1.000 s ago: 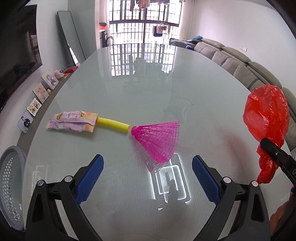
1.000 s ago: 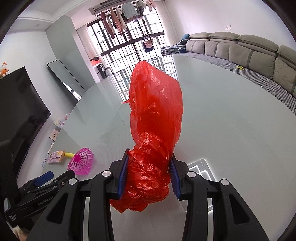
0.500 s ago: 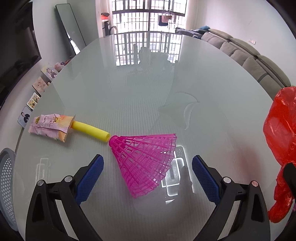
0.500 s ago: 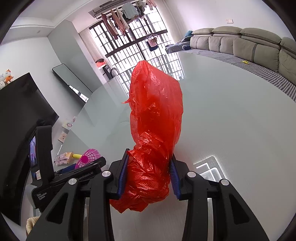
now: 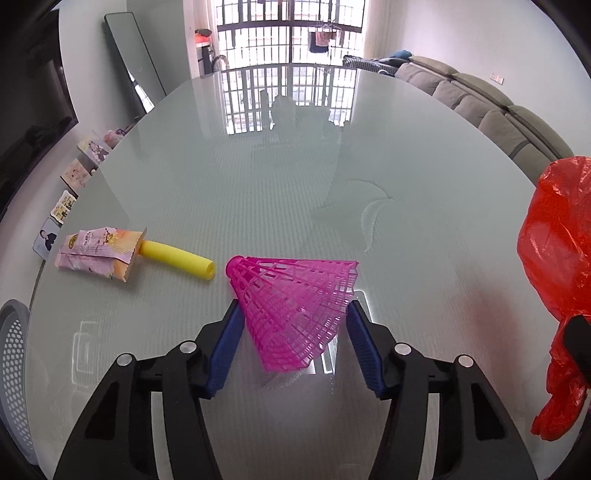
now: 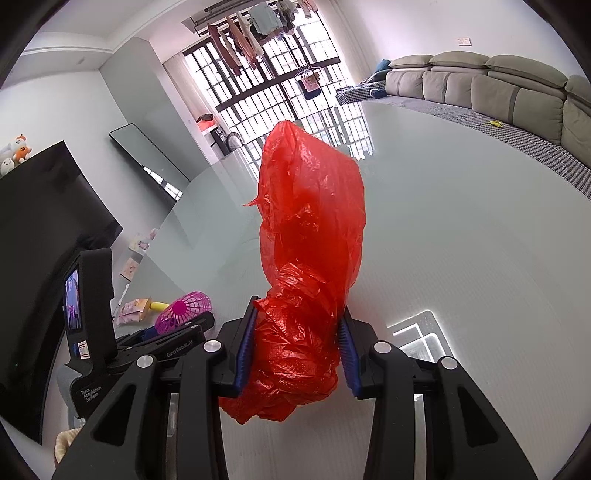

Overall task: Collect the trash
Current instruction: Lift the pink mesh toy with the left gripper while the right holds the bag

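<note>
Blue pads of the left gripper [image 5: 293, 332] are closing around the pink shuttlecock [image 5: 295, 306] lying on the glass table [image 5: 295, 177], touching its skirt on both sides. Just left of it lie a yellow tube [image 5: 177, 260] and a snack wrapper [image 5: 98, 253]. Beyond, the right gripper [image 6: 295, 354] is clamped on a crumpled red bag [image 6: 310, 240].

**Bright daylight, strong fisheye**

Daylight floods in from the barred window [image 5: 291, 33] at 12 o'clock, overexposed in both views. The glossy table [image 5: 295, 177] mirrors the bars, and a ceiling lamp's glare [image 6: 421, 328] shows at 4 o'clock in the right view. Shadows are faint. Edges bend and vignette to black; centres stay sharp.
</note>
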A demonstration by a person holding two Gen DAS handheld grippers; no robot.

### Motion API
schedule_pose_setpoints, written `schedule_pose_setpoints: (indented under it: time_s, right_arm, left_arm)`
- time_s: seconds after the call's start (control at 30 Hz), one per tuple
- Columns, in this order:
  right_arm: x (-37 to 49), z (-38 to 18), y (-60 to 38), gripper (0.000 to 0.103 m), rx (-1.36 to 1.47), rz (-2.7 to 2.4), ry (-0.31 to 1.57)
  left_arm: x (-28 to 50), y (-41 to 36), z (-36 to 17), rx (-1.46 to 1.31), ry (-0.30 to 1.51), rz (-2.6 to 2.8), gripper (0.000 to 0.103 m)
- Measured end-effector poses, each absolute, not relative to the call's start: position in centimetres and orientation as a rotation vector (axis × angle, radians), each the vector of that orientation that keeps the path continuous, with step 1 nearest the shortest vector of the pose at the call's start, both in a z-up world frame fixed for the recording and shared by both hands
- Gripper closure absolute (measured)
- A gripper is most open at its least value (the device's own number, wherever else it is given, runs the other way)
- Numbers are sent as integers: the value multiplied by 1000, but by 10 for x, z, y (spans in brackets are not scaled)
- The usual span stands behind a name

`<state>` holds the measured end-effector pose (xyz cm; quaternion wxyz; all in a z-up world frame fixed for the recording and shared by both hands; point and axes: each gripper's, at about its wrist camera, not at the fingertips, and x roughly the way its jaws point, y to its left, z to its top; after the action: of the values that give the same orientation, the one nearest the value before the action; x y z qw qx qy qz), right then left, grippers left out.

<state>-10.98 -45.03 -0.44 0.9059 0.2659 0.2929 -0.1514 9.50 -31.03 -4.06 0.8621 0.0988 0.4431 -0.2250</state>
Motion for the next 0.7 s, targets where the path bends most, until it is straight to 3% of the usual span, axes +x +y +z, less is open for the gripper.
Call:
schedule_pose_setpoints:
  time_s: [0.23,0.7]
  right_arm:
    - [-107,-5,-451,65,543,-303,617]
    - [-101,-1,-424,65,491,-303,659]
  left_arm:
    - [78,-297,-26,200,881,-481,56]
    - [48,-232,6,160,811,-455,56]
